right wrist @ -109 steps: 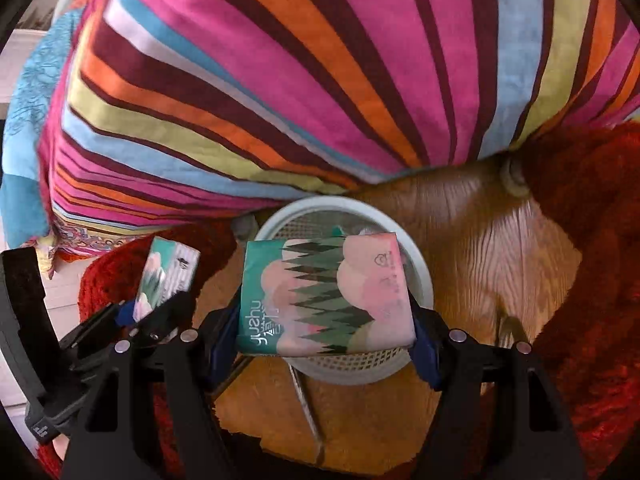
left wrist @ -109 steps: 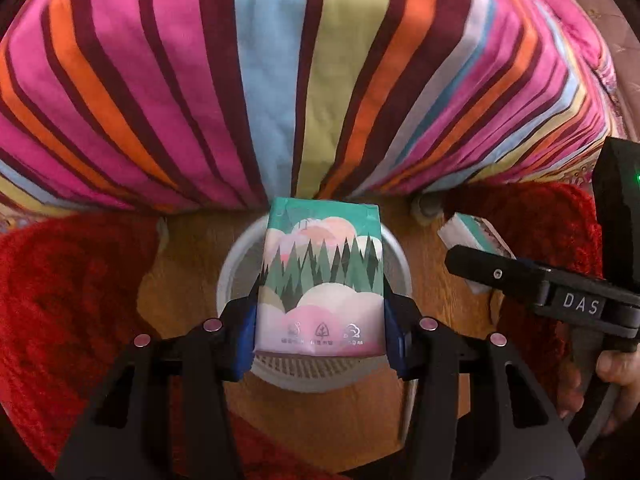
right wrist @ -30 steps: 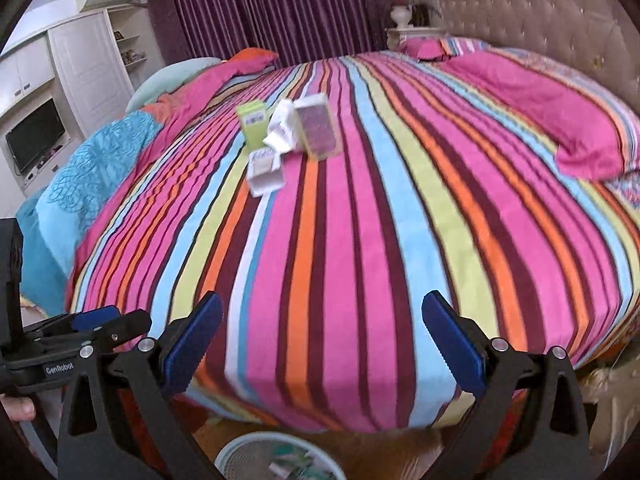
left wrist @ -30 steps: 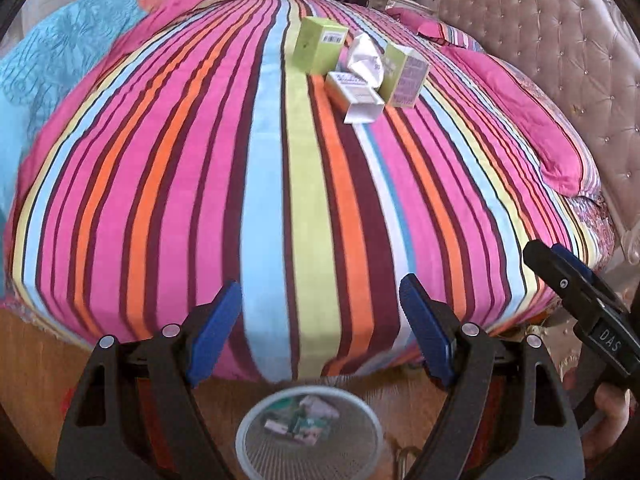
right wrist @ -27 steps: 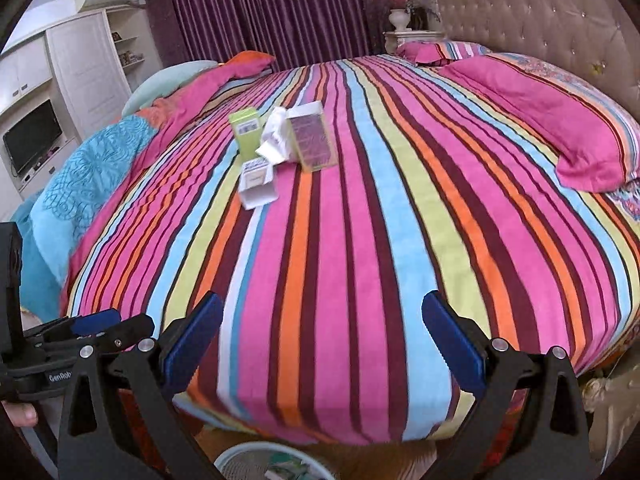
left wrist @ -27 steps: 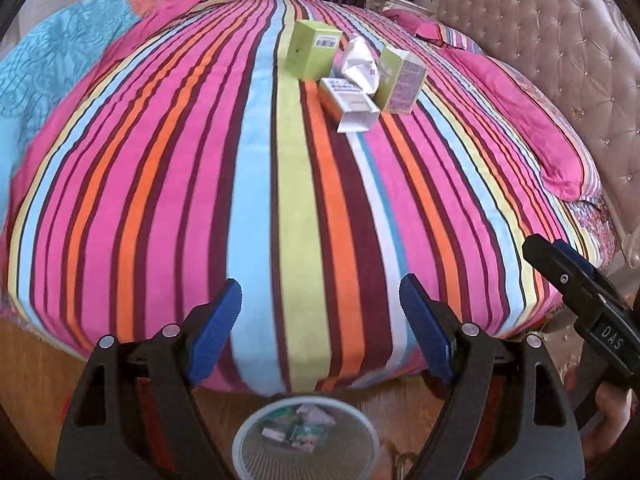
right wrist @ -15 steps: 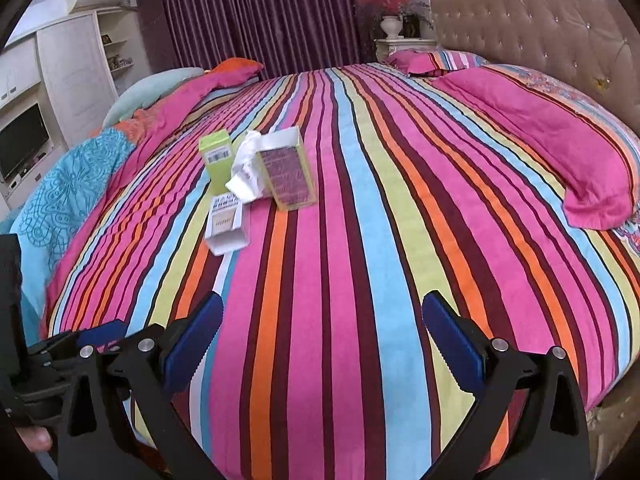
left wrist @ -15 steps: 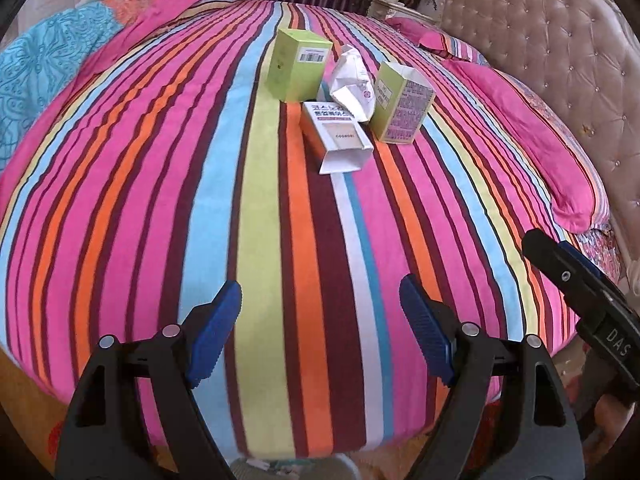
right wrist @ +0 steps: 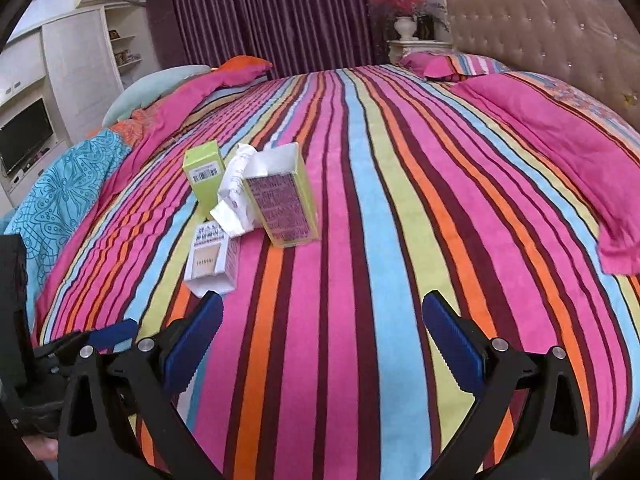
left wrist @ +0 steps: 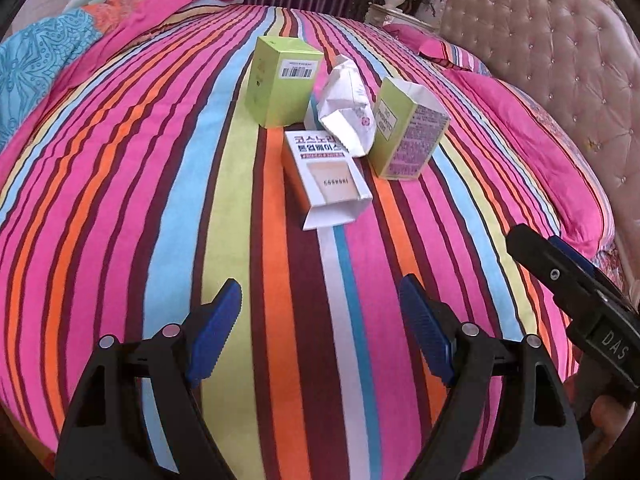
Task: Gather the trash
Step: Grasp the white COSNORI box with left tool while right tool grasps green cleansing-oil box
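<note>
Both my grippers hang with their blue pads spread wide and nothing between them: the left gripper (left wrist: 320, 308) and the right gripper (right wrist: 324, 328) point down over a striped bed (left wrist: 120, 200).

Ahead of them, in the middle of the bed, lies the trash, four pieces bunched together. Nearest me is a white box (left wrist: 326, 176) lying flat with its open flap toward me. Behind it stands a green box (left wrist: 280, 84) with a barcode on top. A crumpled wrapper (left wrist: 346, 108) leans between that and a second green carton (left wrist: 406, 132), open at the top and tilted.

I judge the reach has not yet arrived. The pieces touch or nearly touch, so closing on the white box could drag the wrapper or topple the tilted carton. Empty cardboard may also crush or slip from the pads on soft bedding.
</note>
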Demonstrator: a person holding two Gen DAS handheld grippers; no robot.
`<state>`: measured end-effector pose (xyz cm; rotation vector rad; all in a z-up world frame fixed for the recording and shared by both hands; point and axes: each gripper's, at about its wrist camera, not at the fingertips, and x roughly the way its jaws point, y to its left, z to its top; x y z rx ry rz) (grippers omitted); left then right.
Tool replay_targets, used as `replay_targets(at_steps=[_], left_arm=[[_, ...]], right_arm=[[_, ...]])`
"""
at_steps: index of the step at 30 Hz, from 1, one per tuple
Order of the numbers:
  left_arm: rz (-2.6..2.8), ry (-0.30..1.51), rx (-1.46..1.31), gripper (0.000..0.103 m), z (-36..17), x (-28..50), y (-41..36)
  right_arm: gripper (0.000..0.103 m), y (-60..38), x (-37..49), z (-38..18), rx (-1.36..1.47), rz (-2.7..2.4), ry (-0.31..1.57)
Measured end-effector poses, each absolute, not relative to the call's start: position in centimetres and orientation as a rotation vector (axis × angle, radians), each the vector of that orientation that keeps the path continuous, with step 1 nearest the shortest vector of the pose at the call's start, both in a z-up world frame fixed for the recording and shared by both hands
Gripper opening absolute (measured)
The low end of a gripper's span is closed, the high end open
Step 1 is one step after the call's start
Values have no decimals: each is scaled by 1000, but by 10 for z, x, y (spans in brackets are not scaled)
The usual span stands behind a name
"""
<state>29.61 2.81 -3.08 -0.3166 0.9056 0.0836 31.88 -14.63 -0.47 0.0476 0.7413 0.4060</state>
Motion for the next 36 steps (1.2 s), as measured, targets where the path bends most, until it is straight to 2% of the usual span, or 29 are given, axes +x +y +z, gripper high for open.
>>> replay_targets(at_steps=[15, 36], left_arm=[[157, 893, -461, 79, -48, 350, 27], [213, 895, -376, 79, -56, 396, 42]], right_arm=[[95, -129, 372, -10, 14, 441, 776], [95, -89, 402, -15, -85, 478, 784]])
